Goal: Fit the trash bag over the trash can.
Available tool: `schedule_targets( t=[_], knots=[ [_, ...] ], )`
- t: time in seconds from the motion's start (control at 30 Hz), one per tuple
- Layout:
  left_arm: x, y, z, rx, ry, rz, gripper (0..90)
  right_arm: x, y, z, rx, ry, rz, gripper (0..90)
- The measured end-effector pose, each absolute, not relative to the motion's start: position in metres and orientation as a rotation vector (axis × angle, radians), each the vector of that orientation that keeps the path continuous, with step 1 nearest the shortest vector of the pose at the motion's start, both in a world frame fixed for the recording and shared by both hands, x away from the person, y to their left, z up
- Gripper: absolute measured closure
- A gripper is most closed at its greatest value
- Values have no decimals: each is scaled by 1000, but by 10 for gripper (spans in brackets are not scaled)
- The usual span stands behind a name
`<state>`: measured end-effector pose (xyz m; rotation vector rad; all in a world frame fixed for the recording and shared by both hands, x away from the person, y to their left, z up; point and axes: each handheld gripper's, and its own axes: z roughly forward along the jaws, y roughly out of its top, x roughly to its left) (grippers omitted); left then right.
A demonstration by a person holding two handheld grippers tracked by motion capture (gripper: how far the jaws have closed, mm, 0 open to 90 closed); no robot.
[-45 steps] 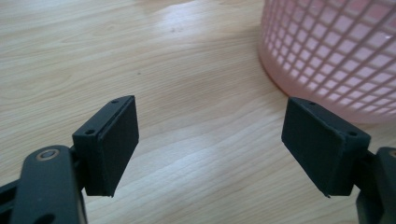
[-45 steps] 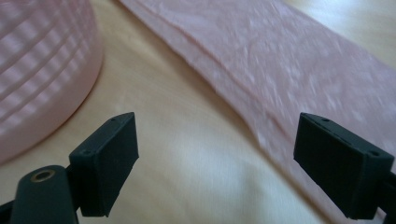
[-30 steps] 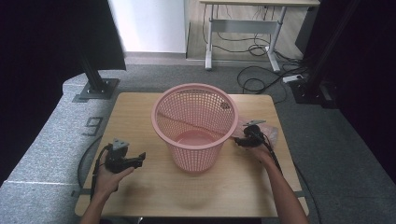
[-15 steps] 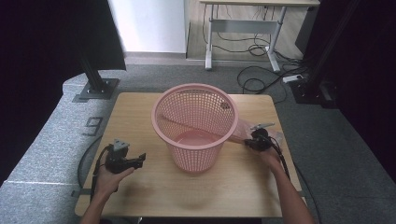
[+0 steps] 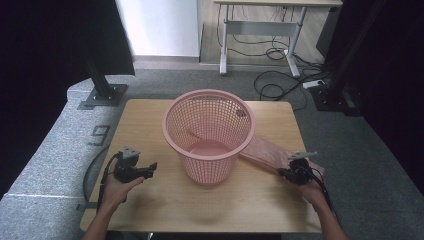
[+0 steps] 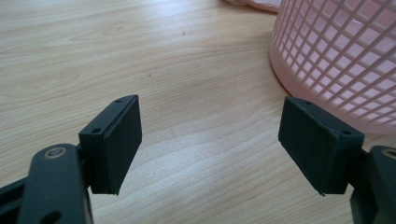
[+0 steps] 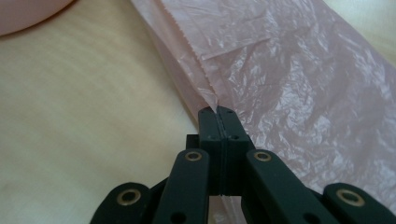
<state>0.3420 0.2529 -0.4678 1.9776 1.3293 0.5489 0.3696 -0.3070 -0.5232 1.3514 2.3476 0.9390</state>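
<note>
My right gripper pinches the pink bag at the basket's four o'clock; lining remains; my left gripper gapes empty

A lab or studio; black curtains, metal stands, floor cables, a desk frame.

The high view looks down and forward from above the person's side, far enough to see the whole wooden table. Each of the 2 gripper views sits very close above the tabletop. The high view and the left gripper view share the pink basket.
</note>
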Motion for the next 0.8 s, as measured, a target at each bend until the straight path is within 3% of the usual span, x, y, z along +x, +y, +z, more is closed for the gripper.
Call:
schedule_targets(
  t=[0.23,0.27,0.37,0.47,0.6,0.8],
  knots=[
    [339,250,-466,1984,1317,552,215,338,-316,-525,1370,2359,835,876],
    [339,250,-466,1982,1318,549,215,337,-317,-524,1370,2347,836,814],
    [340,248,-467,1981,1320,544,215,341,-307,-516,1353,2280,897,496],
    [341,247,-468,1998,1315,541,215,353,-280,-507,1263,2221,971,309],
    [341,244,-470,2010,1313,545,215,384,-242,-505,1223,2247,1028,215],
    [340,244,-471,2010,1312,555,215,423,-206,-526,1246,2322,980,160]
  ],
)
